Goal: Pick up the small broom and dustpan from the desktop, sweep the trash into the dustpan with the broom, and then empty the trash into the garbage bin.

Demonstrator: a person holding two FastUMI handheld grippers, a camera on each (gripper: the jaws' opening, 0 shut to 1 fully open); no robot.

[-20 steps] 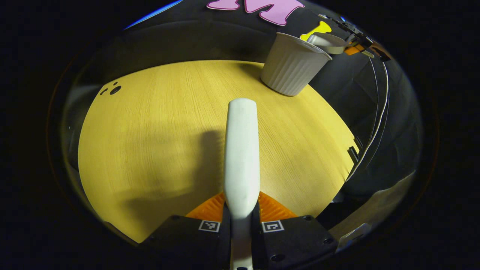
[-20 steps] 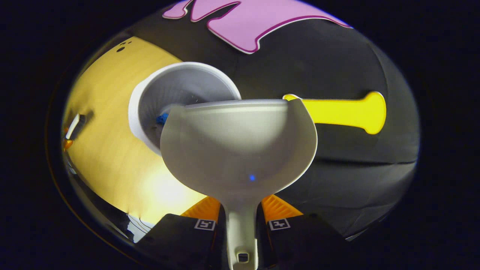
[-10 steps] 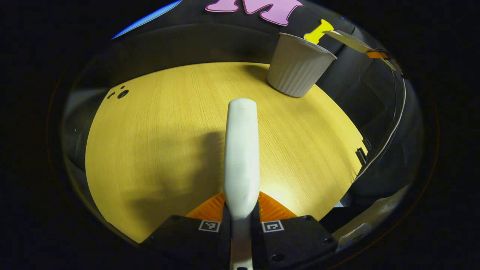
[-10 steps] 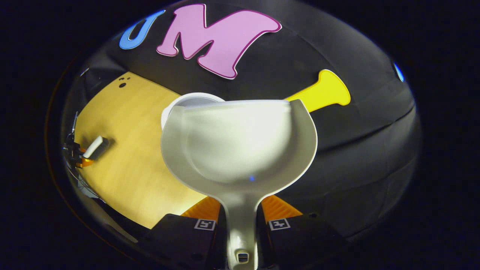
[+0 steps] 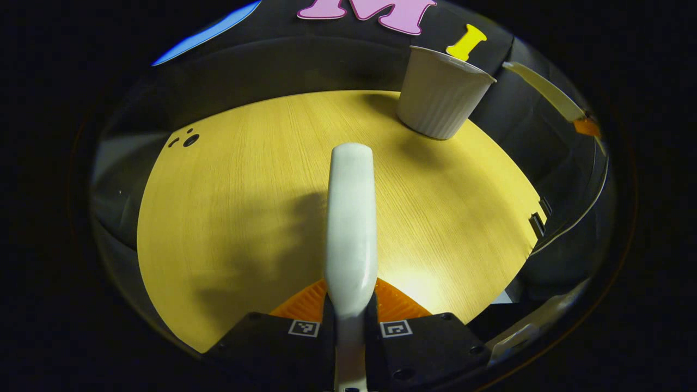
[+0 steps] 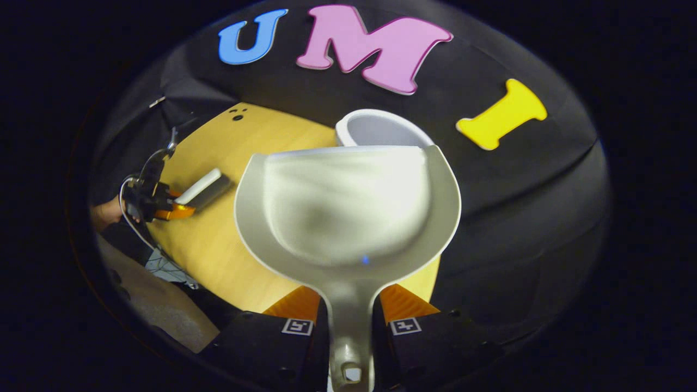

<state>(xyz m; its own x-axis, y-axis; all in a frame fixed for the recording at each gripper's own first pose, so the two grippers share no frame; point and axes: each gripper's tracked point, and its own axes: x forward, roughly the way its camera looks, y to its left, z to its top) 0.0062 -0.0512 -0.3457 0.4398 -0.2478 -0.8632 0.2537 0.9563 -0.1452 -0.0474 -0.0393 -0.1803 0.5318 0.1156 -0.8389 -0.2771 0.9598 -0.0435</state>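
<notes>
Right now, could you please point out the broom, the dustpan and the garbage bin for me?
broom (image 5: 351, 218): left gripper view, on the middle of its white back.
dustpan (image 6: 348, 201): right gripper view, on the inside of its scoop.
garbage bin (image 5: 440, 98): left gripper view, on its ribbed outer wall.

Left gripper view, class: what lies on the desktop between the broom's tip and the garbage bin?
Nothing: in the left gripper view, bare desktop separates the broom from the garbage bin.

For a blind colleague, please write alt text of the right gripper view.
The right gripper is shut on the handle of an empty dustpan held above a wooden desk. The bin stands behind it; at left, the left gripper holds the broom.
</notes>
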